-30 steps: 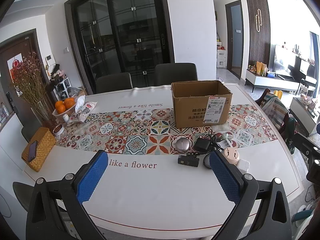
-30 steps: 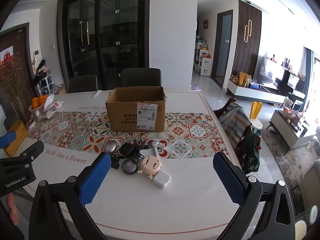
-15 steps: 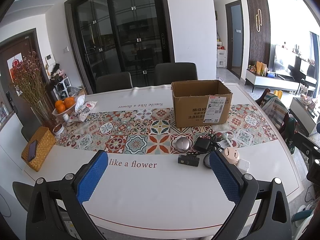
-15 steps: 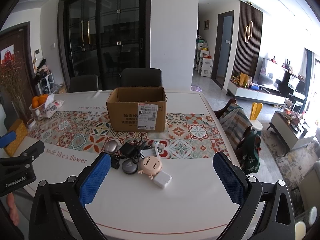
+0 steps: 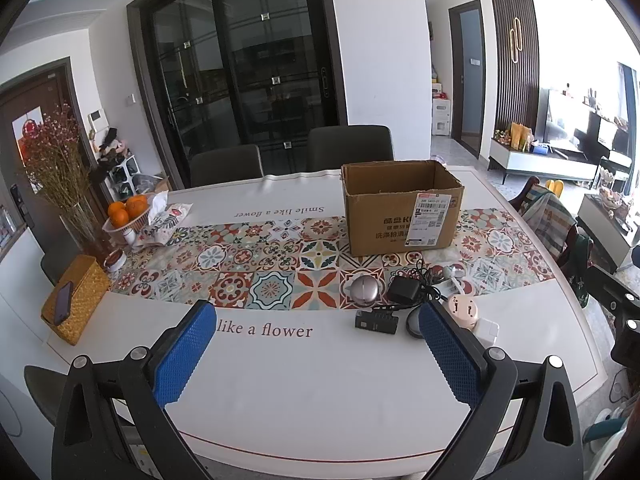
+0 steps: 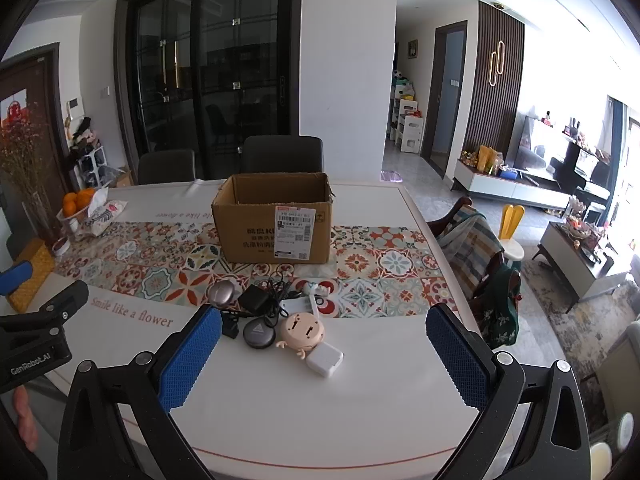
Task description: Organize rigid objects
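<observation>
An open cardboard box (image 5: pixel 400 212) (image 6: pixel 276 224) stands on the patterned runner. In front of it lies a cluster of small items: a grey round case (image 5: pixel 364 289) (image 6: pixel 221 293), a black charger with cable (image 5: pixel 403 290) (image 6: pixel 256 298), a black block (image 5: pixel 376 321), a dark round puck (image 6: pixel 258 333), a peach cartoon-shaped plug (image 5: pixel 462 311) (image 6: pixel 302 330) and a white adapter (image 6: pixel 325 360). My left gripper (image 5: pixel 316 356) hovers open over the near table edge, left of the cluster. My right gripper (image 6: pixel 322 360) is open too, with the cluster between and beyond its fingers.
At the table's left end sit a woven box (image 5: pixel 74 300) with a phone on it, a bowl of oranges (image 5: pixel 126 210), a tissue pack (image 5: pixel 162 222) and a vase of dried flowers (image 5: pixel 60 184). Two chairs (image 5: pixel 348 154) stand behind the table (image 5: pixel 304 392); another chair (image 6: pixel 476 256) stands right.
</observation>
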`<state>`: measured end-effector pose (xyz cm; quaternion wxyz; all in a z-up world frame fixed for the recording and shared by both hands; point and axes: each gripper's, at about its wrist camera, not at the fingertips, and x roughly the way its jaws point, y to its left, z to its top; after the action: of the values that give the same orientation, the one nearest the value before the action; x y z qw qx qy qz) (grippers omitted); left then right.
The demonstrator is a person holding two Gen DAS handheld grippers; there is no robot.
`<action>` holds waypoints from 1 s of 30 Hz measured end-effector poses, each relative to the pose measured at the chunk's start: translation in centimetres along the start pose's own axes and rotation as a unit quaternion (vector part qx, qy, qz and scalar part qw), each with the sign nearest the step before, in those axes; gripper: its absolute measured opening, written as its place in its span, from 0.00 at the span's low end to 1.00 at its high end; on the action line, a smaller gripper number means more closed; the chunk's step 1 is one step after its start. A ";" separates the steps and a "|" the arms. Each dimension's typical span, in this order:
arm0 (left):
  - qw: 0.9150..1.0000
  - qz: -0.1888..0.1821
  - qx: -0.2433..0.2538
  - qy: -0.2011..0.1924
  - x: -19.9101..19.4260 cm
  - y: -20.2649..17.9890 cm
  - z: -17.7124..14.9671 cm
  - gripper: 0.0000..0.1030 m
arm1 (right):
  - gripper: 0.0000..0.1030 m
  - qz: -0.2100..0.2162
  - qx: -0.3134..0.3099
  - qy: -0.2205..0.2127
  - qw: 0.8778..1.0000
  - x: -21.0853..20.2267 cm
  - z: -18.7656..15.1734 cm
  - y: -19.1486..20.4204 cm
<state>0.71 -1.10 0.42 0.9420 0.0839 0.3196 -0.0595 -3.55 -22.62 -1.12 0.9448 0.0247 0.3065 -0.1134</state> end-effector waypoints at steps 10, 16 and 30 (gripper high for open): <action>1.000 -0.013 0.001 0.014 0.9 -0.2 -0.2 1.00 | 1.00 -0.003 -0.002 0.007 1.000 0.5 0.0 0.2; 0.998 -0.034 0.008 0.048 3.8 -0.8 -1.0 1.00 | 1.00 0.000 0.004 0.050 0.999 3.2 -1.0 0.5; 0.992 -0.027 0.009 0.125 9.1 -4.5 -3.1 1.00 | 0.99 0.042 -0.009 0.169 0.985 11.4 -3.6 -1.1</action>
<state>5.28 -5.46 -8.12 0.8918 0.0903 0.4366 -0.0767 3.09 -25.54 -10.73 0.8833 0.0479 0.4618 -0.0651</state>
